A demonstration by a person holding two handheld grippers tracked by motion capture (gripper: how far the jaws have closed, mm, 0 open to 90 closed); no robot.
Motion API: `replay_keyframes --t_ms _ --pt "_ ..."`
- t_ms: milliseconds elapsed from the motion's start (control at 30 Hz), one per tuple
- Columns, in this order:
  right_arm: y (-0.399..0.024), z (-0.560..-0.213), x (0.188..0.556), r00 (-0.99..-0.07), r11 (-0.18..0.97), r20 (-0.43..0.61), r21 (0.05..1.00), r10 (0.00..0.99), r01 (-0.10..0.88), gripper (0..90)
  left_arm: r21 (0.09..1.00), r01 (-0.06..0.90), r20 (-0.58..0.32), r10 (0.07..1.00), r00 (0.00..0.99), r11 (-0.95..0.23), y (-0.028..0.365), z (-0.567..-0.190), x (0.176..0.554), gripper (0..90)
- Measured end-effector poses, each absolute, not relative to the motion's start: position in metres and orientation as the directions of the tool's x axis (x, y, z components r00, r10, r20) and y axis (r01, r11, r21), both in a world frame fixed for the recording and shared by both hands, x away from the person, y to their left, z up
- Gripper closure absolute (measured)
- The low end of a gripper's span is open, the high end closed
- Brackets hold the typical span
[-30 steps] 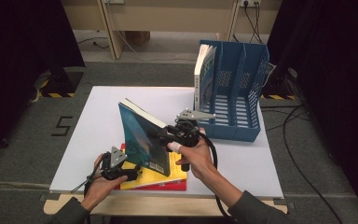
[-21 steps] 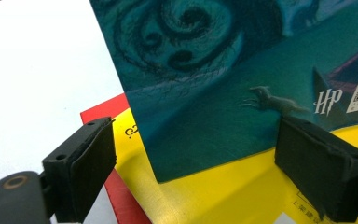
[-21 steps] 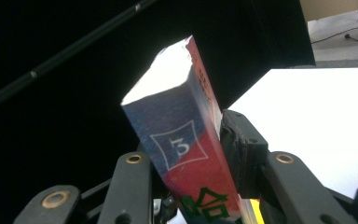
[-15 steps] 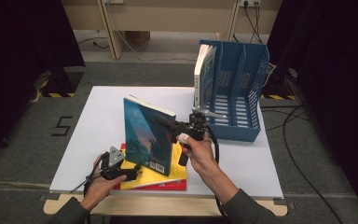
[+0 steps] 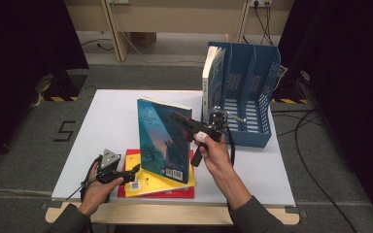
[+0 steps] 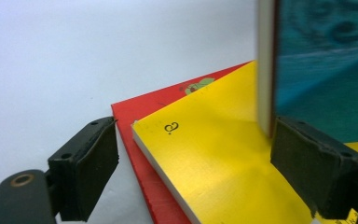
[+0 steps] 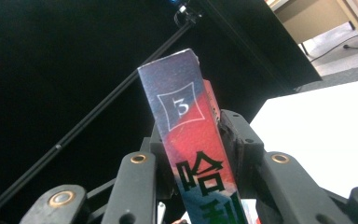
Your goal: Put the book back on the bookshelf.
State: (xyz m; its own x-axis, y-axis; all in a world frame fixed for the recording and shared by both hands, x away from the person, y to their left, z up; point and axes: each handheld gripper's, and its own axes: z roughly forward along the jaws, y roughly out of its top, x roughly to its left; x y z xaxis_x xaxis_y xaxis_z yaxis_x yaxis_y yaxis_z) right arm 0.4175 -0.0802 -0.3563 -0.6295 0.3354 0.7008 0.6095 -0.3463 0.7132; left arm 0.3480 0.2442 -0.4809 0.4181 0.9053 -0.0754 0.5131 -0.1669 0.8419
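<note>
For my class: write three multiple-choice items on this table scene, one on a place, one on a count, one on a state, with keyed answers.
1. Where does the blue file rack stand?
A. the table's far right
B. the near left corner
C. on the floor

2. How many books lie flat in the stack?
A. one
B. two
C. four

3. How is the teal book posed?
A. lying flat
B. upright
C. inside the rack

Answers: 1 A, it stands beyond the right gripper. 2 B, a yellow book lies on a red book. 3 B, the right gripper clamps its spine.

Teal book point(image 5: 167, 141), dark swirls, red-and-navy spine. Yellow book point(image 6: 214, 154) over red book point(image 6: 144, 112). Blue perforated file rack point(image 5: 252, 87). White table point(image 5: 111, 121).
</note>
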Motion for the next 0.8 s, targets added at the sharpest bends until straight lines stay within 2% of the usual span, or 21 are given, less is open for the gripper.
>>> replay_keyframes --t_ms 367,800 --pt "-0.113 -0.34 0.412 -0.617 -0.376 0.683 0.731 0.391 0.57 68.7 0.833 0.537 -0.105 0.917 0.384 -0.13 0.26 -0.483 0.355 14.4" --pt "-0.2 -0.309 0.378 -0.563 -0.462 0.654 0.756 0.505 0.464 68.8 0.825 0.562 -0.13 0.95 0.285 -0.056 0.291 -0.487 0.371 14.5"
